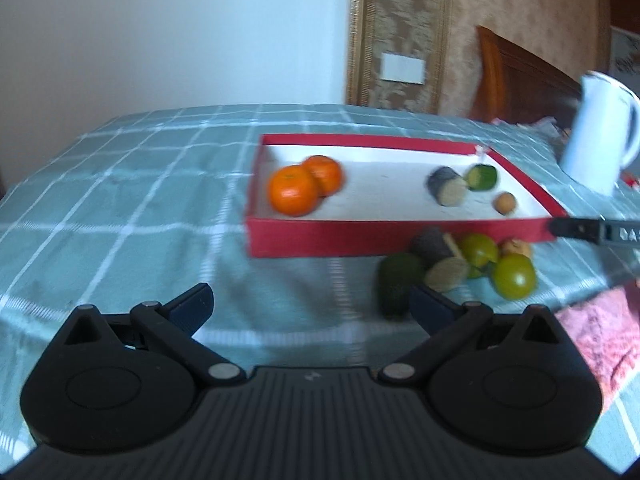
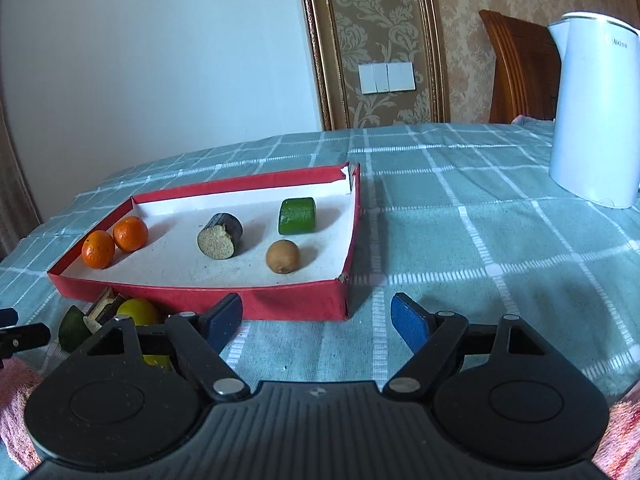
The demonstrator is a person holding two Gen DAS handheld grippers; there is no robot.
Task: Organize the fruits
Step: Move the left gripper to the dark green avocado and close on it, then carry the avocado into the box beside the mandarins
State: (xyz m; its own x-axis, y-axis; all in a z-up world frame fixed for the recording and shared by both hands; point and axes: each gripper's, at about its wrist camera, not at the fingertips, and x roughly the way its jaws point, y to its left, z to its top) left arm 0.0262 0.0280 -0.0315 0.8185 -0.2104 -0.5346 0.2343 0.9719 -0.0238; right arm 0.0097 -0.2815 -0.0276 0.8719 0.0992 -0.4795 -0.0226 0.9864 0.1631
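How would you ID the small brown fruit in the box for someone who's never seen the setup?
Find the red box on the checked tablecloth. At its end nearest the white kettle, the brown fruit lies in front of a green chunk. It's the only plain tan, egg-shaped piece inside.

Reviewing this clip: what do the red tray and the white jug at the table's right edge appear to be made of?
The shallow red tray looks like matte cardboard: thin walls, a white paper-like lining and a torn, bent far corner. The tall white jug, apparently an electric kettle, looks like smooth, slightly glossy plastic with a thin metallic-looking band at the rim; the body material is not certain from its look alone.
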